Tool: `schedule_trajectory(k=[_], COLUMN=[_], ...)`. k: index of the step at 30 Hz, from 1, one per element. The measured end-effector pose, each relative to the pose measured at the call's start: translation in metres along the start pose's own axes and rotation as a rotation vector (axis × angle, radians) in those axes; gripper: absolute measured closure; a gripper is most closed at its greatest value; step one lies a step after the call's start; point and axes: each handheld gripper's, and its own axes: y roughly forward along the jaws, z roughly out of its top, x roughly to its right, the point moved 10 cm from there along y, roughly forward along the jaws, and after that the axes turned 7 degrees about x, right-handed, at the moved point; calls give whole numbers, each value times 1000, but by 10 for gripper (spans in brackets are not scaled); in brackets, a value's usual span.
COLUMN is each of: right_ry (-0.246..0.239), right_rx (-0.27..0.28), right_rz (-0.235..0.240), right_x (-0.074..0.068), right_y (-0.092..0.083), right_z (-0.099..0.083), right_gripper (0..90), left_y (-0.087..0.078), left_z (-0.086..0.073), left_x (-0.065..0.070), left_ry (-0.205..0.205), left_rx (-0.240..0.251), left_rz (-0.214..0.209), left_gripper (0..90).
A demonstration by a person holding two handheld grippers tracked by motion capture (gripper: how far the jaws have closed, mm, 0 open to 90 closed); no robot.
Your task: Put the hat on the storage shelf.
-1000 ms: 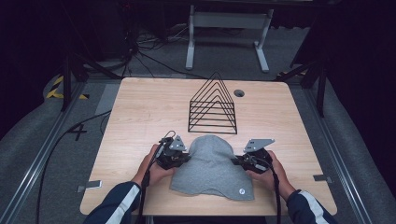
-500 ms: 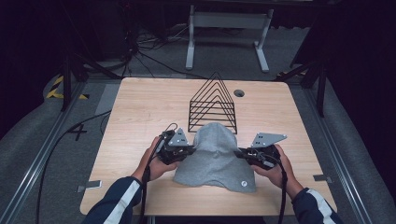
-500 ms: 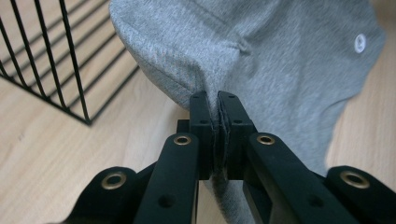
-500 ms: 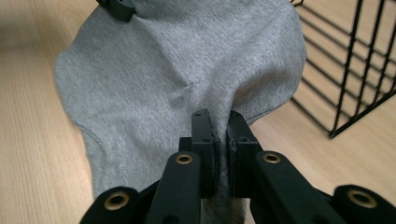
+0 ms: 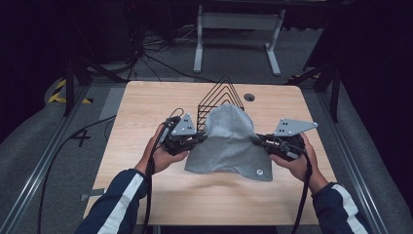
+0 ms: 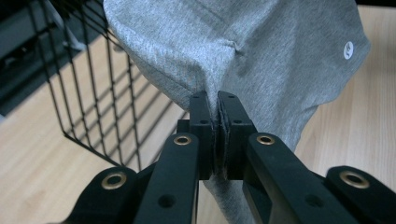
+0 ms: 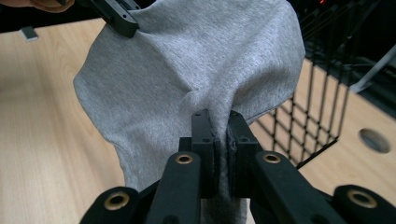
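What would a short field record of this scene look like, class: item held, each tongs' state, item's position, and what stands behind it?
Item held: grey cloth
Left tongs: shut on the cloth's edge
Right tongs: shut on the opposite edge
Cloth position: held between both tongs, lower edge hanging near the wooden table
Mark: small white round tag near one corner
Behind: black wire rack

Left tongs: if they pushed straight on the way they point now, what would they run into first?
The grey cloth that the left tongs already pinch. Past it, probably the right tongs facing them, though depth is unclear.
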Motion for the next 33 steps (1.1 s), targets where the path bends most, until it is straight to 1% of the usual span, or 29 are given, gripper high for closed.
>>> schedule_trajectory(k=[1, 2, 3, 4, 5, 6, 9, 11, 12, 14, 15, 17, 19, 20, 22, 24, 26, 27, 29, 30, 32, 33], right_ry=[0, -11, -11, -11, -11, -17, -20, -18, -28, -33, -36, -43, -38, -41, -43, -43, -58, -64, -64, -60, -48, -50], right_rx=[0, 8, 8, 12, 16, 17, 40, 56, 63, 76, 88, 100, 117, 121, 129, 137, 124, 118, 125, 129, 135, 132], right_rz=[0, -14, -14, -19, -20, -29, -37, -39, -46, -53, -57, -71, -79, -90, -106, -120, -143, -152, -159, -171, -172, -183], right_x=[0, 5, 5, 8, 11, 13, 21, 25, 29, 34, 37, 44, 50, 53, 59, 65, 72, 75, 82, 86, 92, 97], right_y=[0, -2, -2, -4, -5, -6, -9, -11, -11, -11, -12, -12, -13, -14, -16, -17, -16, -15, -13, -11, -9, -6], right_z=[0, 10, 10, 16, 21, 26, 42, 52, 59, 68, 75, 85, 94, 98, 105, 112, 115, 117, 122, 125, 128, 130], right_gripper=[843, 843, 843, 843, 843, 843, 843, 843, 843, 843, 843, 843, 843, 843, 843, 843, 844, 844, 844, 844, 844, 844], left_y=[0, -3, -3, -4, -5, -7, -13, -15, -16, -18, -20, -22, -25, -26, -29, -31, -32, -32, -31, -30, -27, -26], left_z=[0, 9, 9, 13, 18, 22, 39, 49, 52, 63, 68, 79, 90, 93, 102, 107, 113, 116, 120, 122, 123, 123], left_x=[0, -6, -6, -10, -12, -16, -25, -31, -34, -44, -48, -56, -64, -66, -73, -78, -84, -87, -95, -98, -105, -107], left_ry=[0, 7, 7, 12, 7, 23, 24, 15, 18, 41, 45, 37, 52, 50, 62, 62, 65, 59, 47, 45, 26, 20], left_rx=[0, 9, 9, 10, 15, 15, 40, 54, 56, 49, 48, 69, 77, 77, 85, 84, 86, 89, 101, 102, 105, 106], left_rz=[0, 7, 7, 10, 16, 25, 41, 41, 48, 66, 77, 87, 105, 111, 125, 137, 154, 162, 168, 172, 172, 173], left_gripper=[857, 857, 858, 858, 858, 858, 858, 858, 858, 858, 858, 858, 858, 858, 859, 859, 859, 859, 858, 859, 859, 859])
